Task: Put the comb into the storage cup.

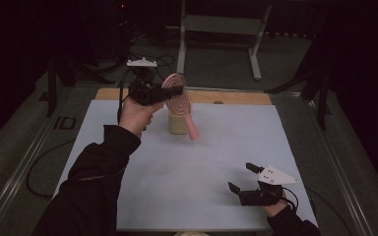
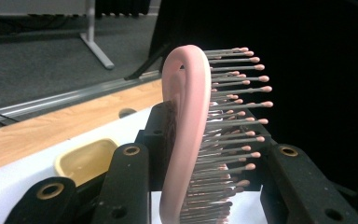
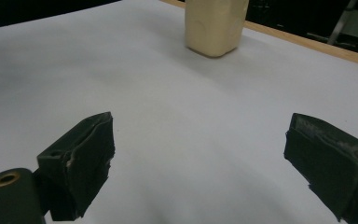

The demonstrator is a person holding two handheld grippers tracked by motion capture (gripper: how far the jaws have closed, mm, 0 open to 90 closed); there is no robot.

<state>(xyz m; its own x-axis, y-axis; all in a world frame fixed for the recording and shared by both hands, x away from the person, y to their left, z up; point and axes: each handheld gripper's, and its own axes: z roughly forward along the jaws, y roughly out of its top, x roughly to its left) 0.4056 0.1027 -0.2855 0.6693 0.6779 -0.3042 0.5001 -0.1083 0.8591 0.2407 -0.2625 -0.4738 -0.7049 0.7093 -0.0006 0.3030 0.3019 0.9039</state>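
In the high view, the left gripper is clamped on the head of a pink hairbrush, holding it in the air just above a cream cup that stands near the middle of the far edge of the white mat; the brush's handle slants down toward the right and crosses in front of the cup's rim. The right gripper rests near the mat's near right corner, jaws spread and holding nothing. In the left gripper view, the hairbrush stands on edge between the black jaws, its pink back to the left and its pink-tipped bristles to the right, with the cup seen from above, open and low at the left. In the right gripper view, the right gripper shows both pads well apart over bare mat, the cup standing upright farther off. The grip sits on the bristled head rather than the handle, so I judge the brush could twist or slip between the pads; and if the handle comes down against the rim instead of inside it, the light cup could tip over. Counted: one hairbrush, one cup, one mat, two grippers.
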